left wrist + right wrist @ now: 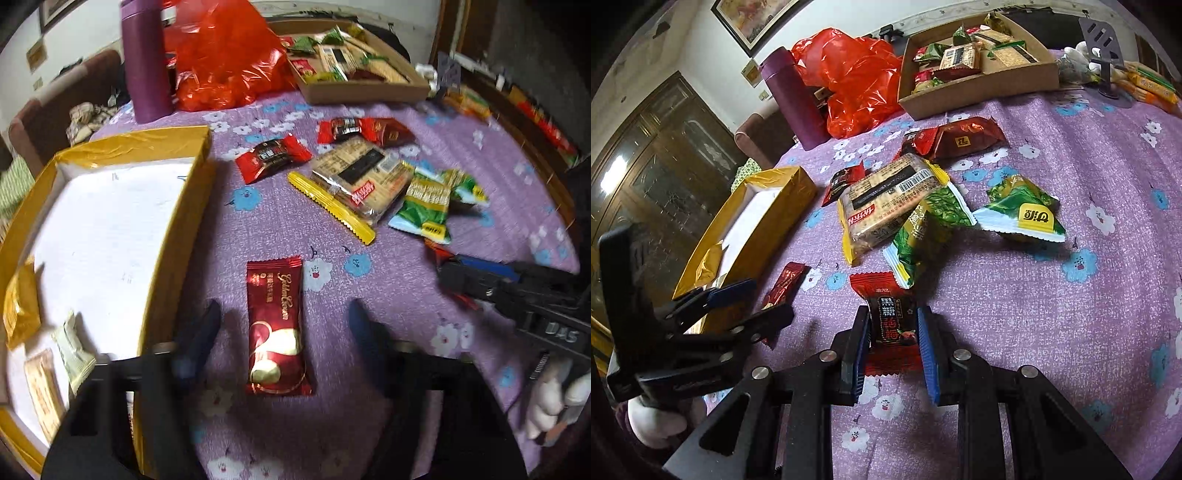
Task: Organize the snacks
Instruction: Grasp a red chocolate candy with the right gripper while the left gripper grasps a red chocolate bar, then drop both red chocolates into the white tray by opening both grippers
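Straddling the wafer [277, 326] beside the gold box [177, 236], left gripper [282, 325] gapes, pads seemingly clear though blurred; closing off-centre could skid it. Pinching a red candy [892, 325] above the cloth [1071, 332], right gripper [892, 332] clamps slick wrapper; could slip out.

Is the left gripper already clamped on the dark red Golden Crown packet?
No: the left gripper straddles the dark red packet lying on the tablecloth, with gaps beside both fingers.

Black grippers [892, 345], blue-padded fingers [929, 354], white gloves [554, 398].
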Demonstrator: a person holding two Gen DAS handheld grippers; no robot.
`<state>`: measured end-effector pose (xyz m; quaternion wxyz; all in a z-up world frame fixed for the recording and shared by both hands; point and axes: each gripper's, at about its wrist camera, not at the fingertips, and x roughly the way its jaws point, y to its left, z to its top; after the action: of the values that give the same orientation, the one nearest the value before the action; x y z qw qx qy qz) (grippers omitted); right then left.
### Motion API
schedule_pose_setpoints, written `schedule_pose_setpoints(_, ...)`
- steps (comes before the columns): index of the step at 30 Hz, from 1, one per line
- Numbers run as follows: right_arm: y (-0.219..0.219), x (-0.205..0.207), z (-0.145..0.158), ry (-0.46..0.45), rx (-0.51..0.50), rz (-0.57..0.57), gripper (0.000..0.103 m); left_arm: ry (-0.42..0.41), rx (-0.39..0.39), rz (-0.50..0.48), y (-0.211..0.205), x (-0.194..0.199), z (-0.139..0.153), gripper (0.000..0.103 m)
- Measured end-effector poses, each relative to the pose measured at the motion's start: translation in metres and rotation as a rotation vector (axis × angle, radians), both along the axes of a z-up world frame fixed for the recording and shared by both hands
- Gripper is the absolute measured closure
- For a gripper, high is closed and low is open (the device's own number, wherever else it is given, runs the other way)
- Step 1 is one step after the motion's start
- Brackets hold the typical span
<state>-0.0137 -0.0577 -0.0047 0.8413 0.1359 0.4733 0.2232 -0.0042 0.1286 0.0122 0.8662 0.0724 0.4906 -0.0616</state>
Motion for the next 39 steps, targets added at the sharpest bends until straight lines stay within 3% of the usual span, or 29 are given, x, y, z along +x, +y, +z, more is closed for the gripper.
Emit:
schedule_pose_setpoints(1, 0.000, -0.001, 0.000, -0.003, -0.001, 0.002, 0.077, -0.026, 0.058, -0.015, -0.006, -0.002, -0.002, 0.053)
schedule_pose_setpoints(2, 0.000, -0.001, 0.000, -0.006, -0.005, 0.003, 0.077, -0.034, 0.044, -0.046, -0.009, -0.004, -0.003, 0.077)
schedule_pose_setpoints(3, 0.001, -0.002, 0.001, -0.009, -0.008, 0.004, 0.077, -0.035, 0.023, -0.074, -0.012, -0.006, -0.003, 0.080)
schedule_pose_setpoints(6, 0.003, -0.004, 0.002, -0.021, -0.023, 0.002, 0.077, -0.059, 0.056, -0.084, -0.019, -0.013, -0.003, 0.080)
schedule_pose_setpoints(15, 0.008, -0.011, 0.005, -0.073, -0.006, 0.015, 0.077, -0.113, -0.160, -0.013, 0.005, -0.038, 0.023, 0.080)
schedule_pose_setpoints(22, 0.017, -0.017, 0.006, -0.102, 0.000, 0.037, 0.077, -0.220, -0.314, 0.116, 0.066, -0.076, 0.054, 0.080)
schedule_pose_setpoints(31, 0.055, -0.030, 0.027, -0.131, -0.001, 0.103, 0.078, -0.265, -0.333, 0.298, 0.148, -0.099, 0.051, 0.080)
schedule_pose_setpoints(39, 0.143, -0.036, 0.060, -0.155, -0.009, 0.269, 0.078, -0.265, -0.344, 0.386, 0.191, -0.103, 0.036, 0.080)
